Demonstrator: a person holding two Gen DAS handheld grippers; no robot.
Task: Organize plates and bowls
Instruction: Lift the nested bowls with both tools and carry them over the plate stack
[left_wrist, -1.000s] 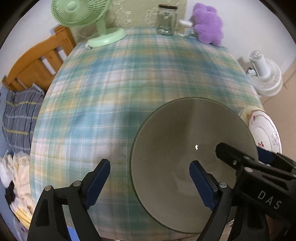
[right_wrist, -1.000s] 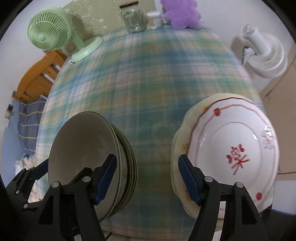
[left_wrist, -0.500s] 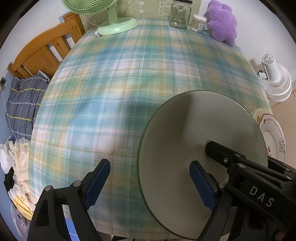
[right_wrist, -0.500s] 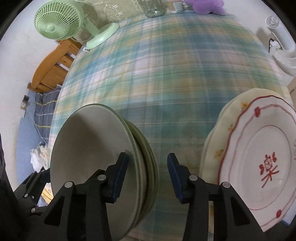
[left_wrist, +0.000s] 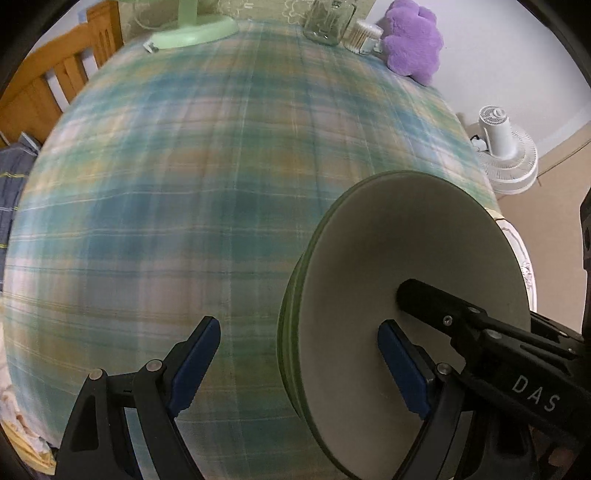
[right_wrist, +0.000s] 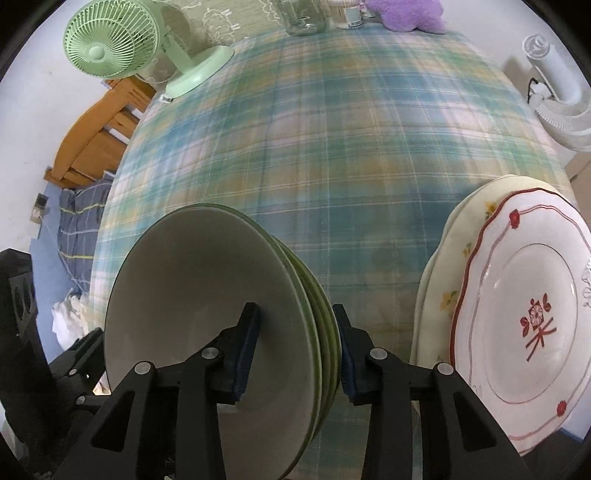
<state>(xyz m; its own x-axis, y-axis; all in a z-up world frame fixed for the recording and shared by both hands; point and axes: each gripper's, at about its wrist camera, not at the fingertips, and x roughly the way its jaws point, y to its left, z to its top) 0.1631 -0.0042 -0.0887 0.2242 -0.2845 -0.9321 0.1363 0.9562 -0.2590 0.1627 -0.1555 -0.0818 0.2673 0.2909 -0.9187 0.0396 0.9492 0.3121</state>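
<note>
A stack of pale bowls with green rims (right_wrist: 207, 280) sits near the front edge of the plaid table (right_wrist: 332, 129). My right gripper (right_wrist: 295, 314) is closing over the stack's right rim. One pad lies against the top bowl's inside and the other against the outer rims. In the left wrist view the same stack (left_wrist: 406, 240) lies at lower right. There my left gripper (left_wrist: 299, 328) stands open astride its left rim, one finger inside the bowl and one over the cloth. To the right of the bowls lie stacked floral plates (right_wrist: 524, 314), the top one white with red trim.
Along the table's far edge stand a green desk fan (right_wrist: 110, 37), a glass jar (left_wrist: 328, 18), a small tub of cotton swabs (left_wrist: 364, 35) and a purple plush toy (left_wrist: 413, 37). A white fan (left_wrist: 502, 147) stands on the floor at right. A wooden bed frame (left_wrist: 55, 85) is at left.
My right gripper's jaws narrowed from wide apart onto the rim of the bowl stack. Both grippers came nearer the bowls and tipped downward. The left jaws kept their width.
</note>
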